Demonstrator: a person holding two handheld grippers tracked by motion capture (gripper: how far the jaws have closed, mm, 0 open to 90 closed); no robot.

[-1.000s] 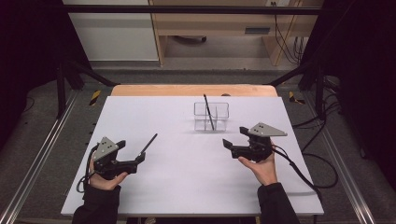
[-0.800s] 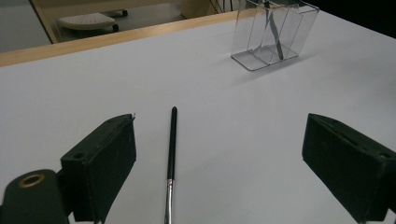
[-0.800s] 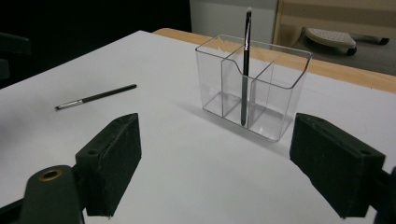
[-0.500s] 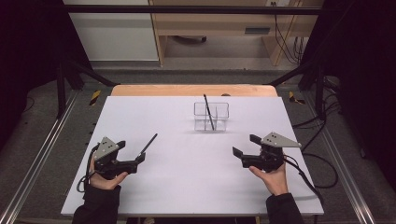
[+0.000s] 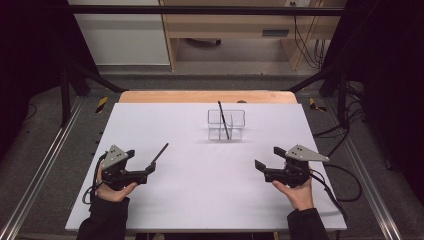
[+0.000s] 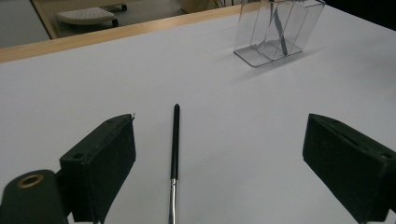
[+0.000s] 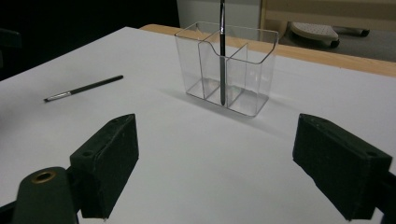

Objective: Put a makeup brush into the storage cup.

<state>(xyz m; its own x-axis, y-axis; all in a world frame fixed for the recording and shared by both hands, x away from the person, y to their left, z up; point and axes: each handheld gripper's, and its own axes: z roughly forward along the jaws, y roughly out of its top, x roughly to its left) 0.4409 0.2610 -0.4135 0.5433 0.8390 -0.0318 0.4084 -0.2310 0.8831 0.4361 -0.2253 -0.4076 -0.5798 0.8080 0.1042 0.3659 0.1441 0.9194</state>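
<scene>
A slim black pen (image 6: 174, 154) with a silvery metal end lies flat on the white table, just ahead of the left gripper, its dark tip pointing toward the far side. A second black pen (image 7: 222, 51) stands leaning in a clear plastic holder (image 5: 226, 125) with compartments, well apart, near the table's far edge.

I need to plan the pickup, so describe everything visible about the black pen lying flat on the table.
The pen is slim and straight, with a matte black barrel, a rounded black far end and a silvery metal section toward the left claw. It lies flat on the white table, between that claw's open jaws, touching neither. The clear organizer stands well apart from it.
</scene>
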